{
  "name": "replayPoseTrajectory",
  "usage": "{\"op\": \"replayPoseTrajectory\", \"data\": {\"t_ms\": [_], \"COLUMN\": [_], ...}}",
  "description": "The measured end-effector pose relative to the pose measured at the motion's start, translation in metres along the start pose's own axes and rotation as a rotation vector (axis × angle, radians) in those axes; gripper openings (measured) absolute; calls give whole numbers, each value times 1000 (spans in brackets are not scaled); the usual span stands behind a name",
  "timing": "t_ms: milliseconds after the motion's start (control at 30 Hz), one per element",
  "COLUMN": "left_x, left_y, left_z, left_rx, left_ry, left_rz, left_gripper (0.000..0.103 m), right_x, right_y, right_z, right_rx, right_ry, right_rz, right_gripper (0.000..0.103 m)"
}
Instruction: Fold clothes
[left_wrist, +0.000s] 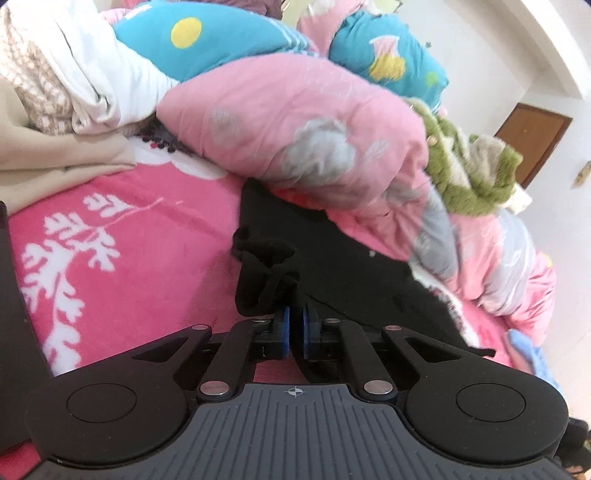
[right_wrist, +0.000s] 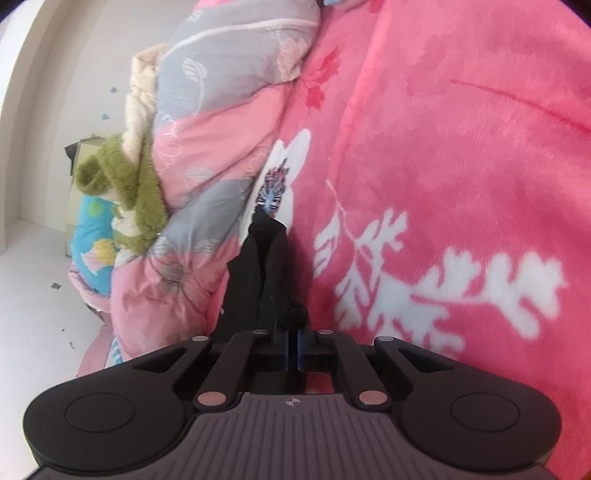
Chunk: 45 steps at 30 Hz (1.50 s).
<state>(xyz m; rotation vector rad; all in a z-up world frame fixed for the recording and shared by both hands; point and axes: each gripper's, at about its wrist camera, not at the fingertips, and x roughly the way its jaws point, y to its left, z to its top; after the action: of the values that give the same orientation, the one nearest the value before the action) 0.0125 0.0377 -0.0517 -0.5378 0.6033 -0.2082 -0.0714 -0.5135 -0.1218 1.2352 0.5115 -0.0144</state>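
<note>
Both the left gripper (left_wrist: 294, 317) and right gripper (right_wrist: 292, 334) pinch the black garment (left_wrist: 332, 258) on the blanket (left_wrist: 147, 229), quilt (left_wrist: 314, 122) at 12 o'clock.

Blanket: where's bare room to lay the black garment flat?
Free: pink blanket left of the black garment, up to the beige cloth; also its white-leaf stretch in the right view. Crowded: quilt overlaps the garment's far edge. Both tongs shut on the garment.

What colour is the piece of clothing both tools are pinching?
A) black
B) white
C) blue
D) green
A: the left tool and the right tool are each closed on bunched black cloth lying on the pink blanket.
</note>
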Motion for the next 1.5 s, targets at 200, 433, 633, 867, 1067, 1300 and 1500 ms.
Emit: {"op": "replayPoseTrajectory", "data": {"t_ms": [200,433,633,867,1067,1300,1500], "left_x": [-39,-74,-92,-112,-135,-130,-94], "left_y": [6,14,25,37,49,30,20], "left_z": [-6,-26,-50,-79,-79,-58,-44], "left_rx": [-10,6,39,78,102,181,191], "left_ry": [23,84,161,250,239,165,184], "left_rz": [-41,-44,-8,34,33,10,31], "left_gripper": [4,4,4,8,35,38,38], "right_x": [-32,-90,-138,-146,-153,-174,-116], "right_y": [12,12,2,-35,-58,-38,22], "right_z": [-11,-33,-64,-81,-77,-64,-77], "right_rx": [-11,-27,-43,8,8,-51,-210], "right_ry": [-16,-28,-31,1,-10,-122,25], "right_rz": [21,0,-31,-102,-207,-239,-143], "right_gripper": [3,3,3,4,26,30,31]}}
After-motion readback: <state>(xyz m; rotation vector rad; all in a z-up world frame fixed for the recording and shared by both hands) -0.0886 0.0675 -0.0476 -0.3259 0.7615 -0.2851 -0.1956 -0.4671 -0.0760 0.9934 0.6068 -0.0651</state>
